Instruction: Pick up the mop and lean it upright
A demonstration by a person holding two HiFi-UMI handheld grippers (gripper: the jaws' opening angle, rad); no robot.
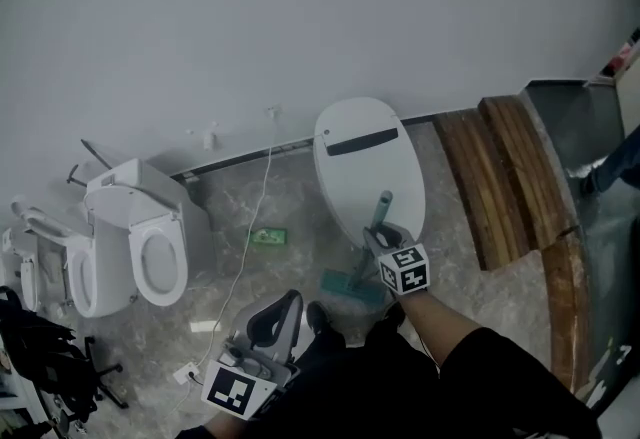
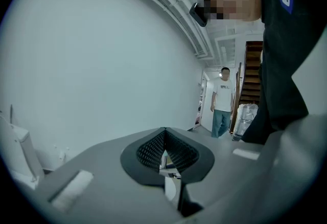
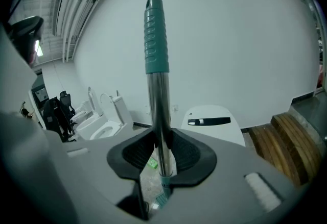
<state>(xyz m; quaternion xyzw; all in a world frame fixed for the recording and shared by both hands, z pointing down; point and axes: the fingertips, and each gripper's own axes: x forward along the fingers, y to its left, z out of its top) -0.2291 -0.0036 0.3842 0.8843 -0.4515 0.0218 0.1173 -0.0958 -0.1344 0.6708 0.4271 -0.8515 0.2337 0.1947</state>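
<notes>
Since your right gripper [image 3: 162, 159] has its jaws clamped on the steel-poled, teal-gripped mop [image 3: 159, 100] below the grip, it stands near upright, head at the marbled grey floor [image 1: 300, 272]. Left gripper [image 2: 166, 152]: jaws together, empty, spare.
</notes>
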